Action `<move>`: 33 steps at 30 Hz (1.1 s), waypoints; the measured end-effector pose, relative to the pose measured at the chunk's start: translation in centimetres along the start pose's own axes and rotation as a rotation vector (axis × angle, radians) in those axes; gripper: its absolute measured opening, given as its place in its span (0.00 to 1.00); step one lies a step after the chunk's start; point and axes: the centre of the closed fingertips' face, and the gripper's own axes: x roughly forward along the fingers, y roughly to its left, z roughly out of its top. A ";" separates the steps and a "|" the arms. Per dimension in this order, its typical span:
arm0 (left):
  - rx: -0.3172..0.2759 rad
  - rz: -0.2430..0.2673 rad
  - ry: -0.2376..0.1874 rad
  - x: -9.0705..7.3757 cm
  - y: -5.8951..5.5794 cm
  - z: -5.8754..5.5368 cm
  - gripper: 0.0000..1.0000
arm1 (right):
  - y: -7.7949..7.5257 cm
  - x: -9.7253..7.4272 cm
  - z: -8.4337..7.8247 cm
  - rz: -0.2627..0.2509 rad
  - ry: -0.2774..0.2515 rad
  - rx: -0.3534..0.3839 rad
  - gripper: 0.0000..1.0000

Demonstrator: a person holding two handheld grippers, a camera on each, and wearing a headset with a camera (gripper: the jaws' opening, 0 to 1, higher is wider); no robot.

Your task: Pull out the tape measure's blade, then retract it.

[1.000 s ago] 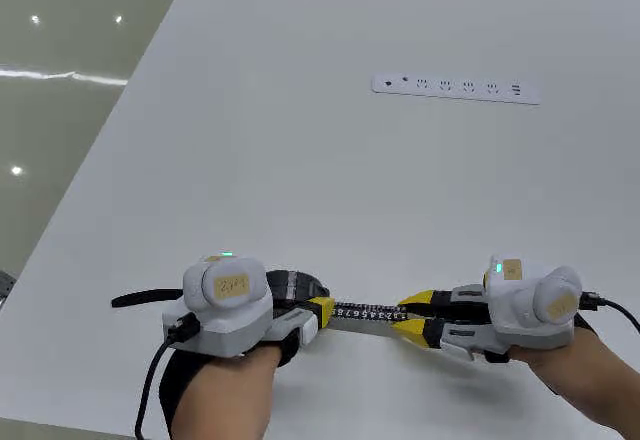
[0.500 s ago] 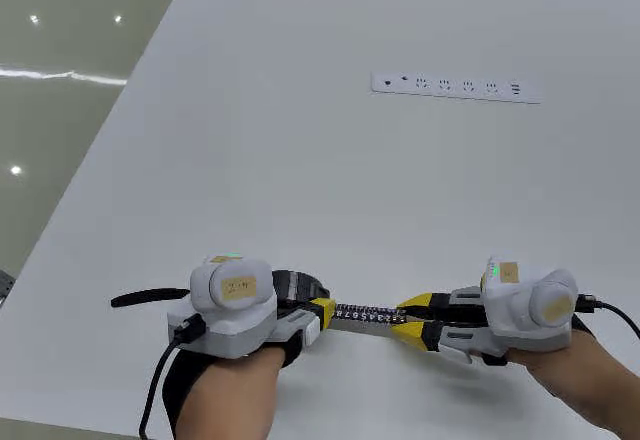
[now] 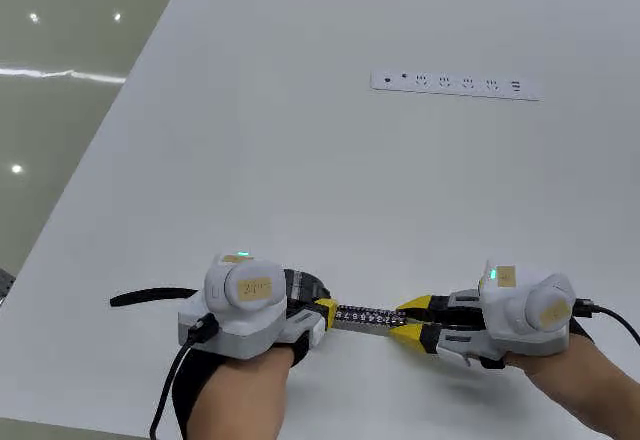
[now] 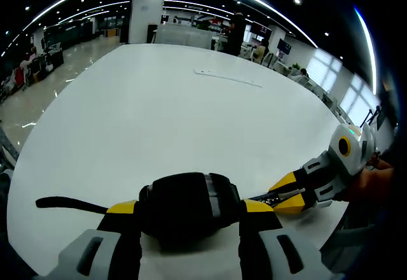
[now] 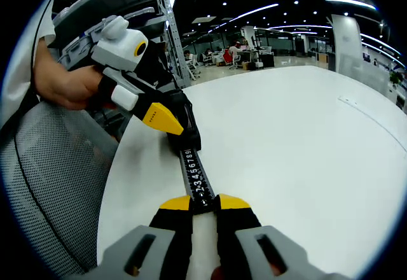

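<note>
Two sets of jaws, both busy: the left gripper (image 4: 191,209) is clamped around the black tape measure (image 4: 184,191), and the right gripper (image 5: 202,205) is pinched together on the tip of the blade (image 5: 193,165). The jaws face each other, with a short numbered stretch bridging them. Over the last second the left gripper's body has swung slightly toward the right one, yet the bared blade looks about the same length. I'd call that a pause at a short pull, with retraction not clearly begun. A black strap (image 3: 150,297) trails out behind the left gripper. Outward now: the near edge of the table (image 3: 300,140) sits close behind both hands, and its side edge is well beyond the left gripper. The right gripper's outer side looks open for more pulling, and the power strip (image 3: 455,86) lies well ahead.
</note>
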 end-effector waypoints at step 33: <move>-0.026 -0.007 0.024 0.0 0.1 -0.1 0.56 | 1.1 4.0 2.4 0.051 -0.046 -0.023 0.11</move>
